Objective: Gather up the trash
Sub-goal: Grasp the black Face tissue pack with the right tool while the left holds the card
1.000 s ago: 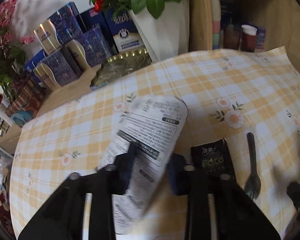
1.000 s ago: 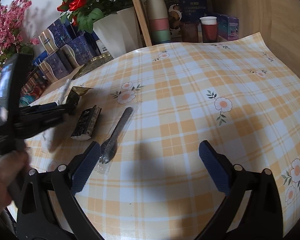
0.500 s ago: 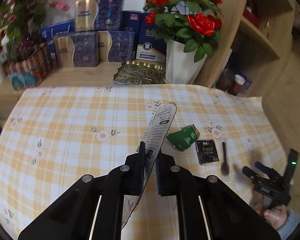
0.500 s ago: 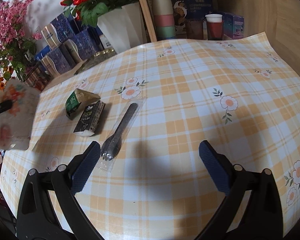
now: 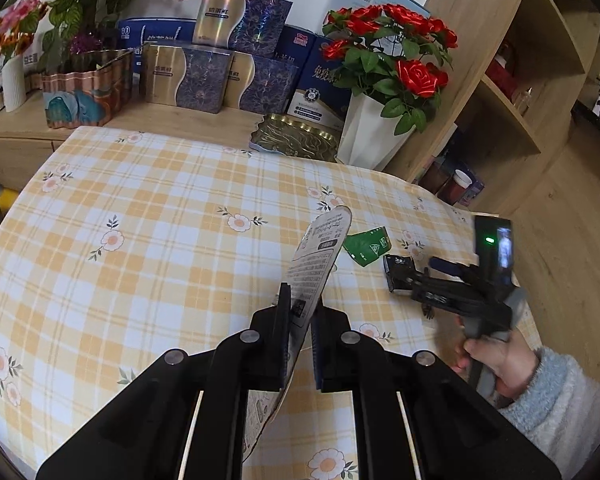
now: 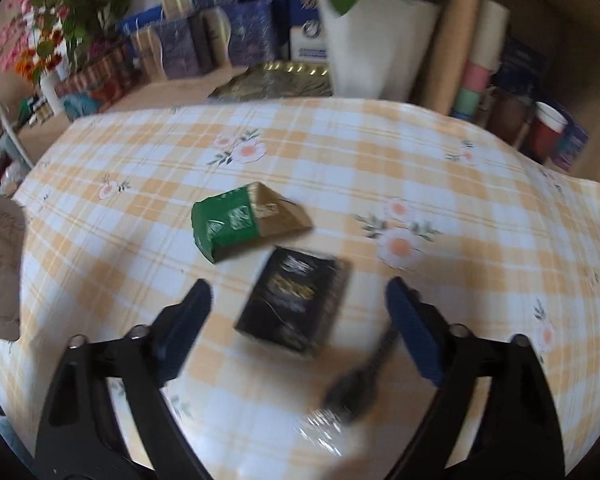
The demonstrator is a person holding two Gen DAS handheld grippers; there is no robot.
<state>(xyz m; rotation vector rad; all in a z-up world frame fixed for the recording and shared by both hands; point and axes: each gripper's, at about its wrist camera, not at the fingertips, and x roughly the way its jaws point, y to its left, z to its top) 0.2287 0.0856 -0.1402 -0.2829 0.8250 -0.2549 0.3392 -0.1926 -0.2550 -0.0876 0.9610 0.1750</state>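
Holding two grippers over a checked tablecloth (image 5: 148, 216), we are partway through clearing trash. Our left gripper (image 5: 300, 320), low in the middle of the left view, is clenched on a flat printed wrapper (image 5: 320, 256) that stands on edge between its pads and pokes up toward the frame's centre. Our right gripper (image 6: 296, 312), seen at the bottom of the right view, has its jaws apart and has just been narrowing them; nothing is pressed between the pads, but a black packet (image 6: 296, 300) lies on the cloth right in the gap. Just above it in the frame sits a green packet (image 6: 244, 220), close beside or touching it, we cannot tell which. A dark fork (image 6: 360, 380) in clear film lies at lower right, near the right-hand pad. In the left view our right hand (image 5: 496, 356) and pale sleeve (image 5: 560, 420) fill the lower right corner. We judge the black packet is the next pick. The right view is blurred, so the jaws may land off-centre, nudge the packet aside, or catch the fork too. The thin wrapper, gripped low, could also slip out or flop.
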